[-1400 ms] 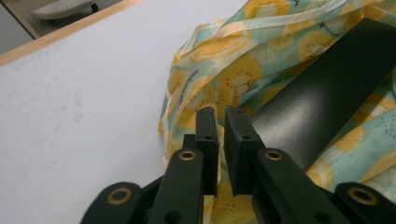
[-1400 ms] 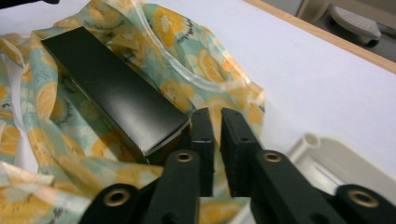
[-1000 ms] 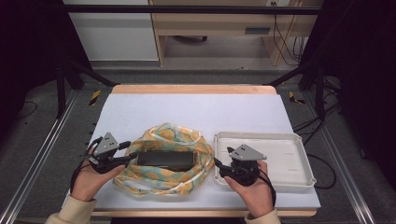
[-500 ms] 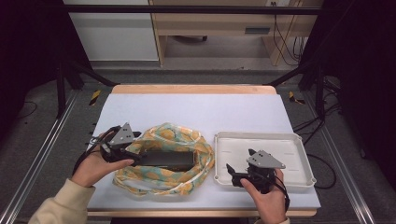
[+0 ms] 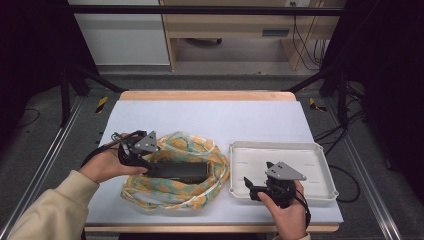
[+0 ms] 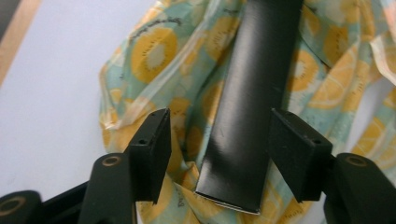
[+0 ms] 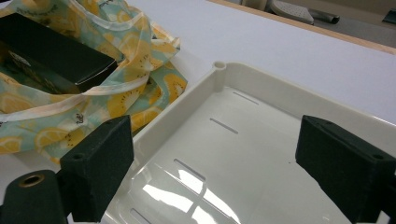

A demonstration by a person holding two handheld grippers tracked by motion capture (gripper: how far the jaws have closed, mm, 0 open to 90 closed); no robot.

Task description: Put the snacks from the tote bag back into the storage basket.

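Note:
A long black box (image 5: 180,170) lies on a crumpled cloth bag (image 5: 200,150) printed with yellow fruit slices. My left gripper (image 5: 151,166) is over the box's left end. In the left gripper view the box (image 6: 252,93) runs up between the jaws of the left gripper (image 6: 219,119), over the bag (image 6: 154,51). The jaws have just been closing, but a gap remains at the left pad, so it is open. My right gripper (image 5: 251,186) hovers at the white tray's (image 5: 300,150) front left corner. Its jaws have narrowed slightly, and the right gripper (image 7: 215,140) is open and empty.
The tray (image 7: 261,79) is shallow, with slots in its floor. The bag (image 7: 140,51) and the box (image 7: 51,51) lie just left of it. Everything sits on a pale blue mat (image 5: 215,120) with a wooden table edge behind it. Cables trail on the floor beyond.
My left gripper has moved right and risen, from the bag's left edge onto the box's end. My right gripper has drawn back from the bag's right side to the tray's front corner.

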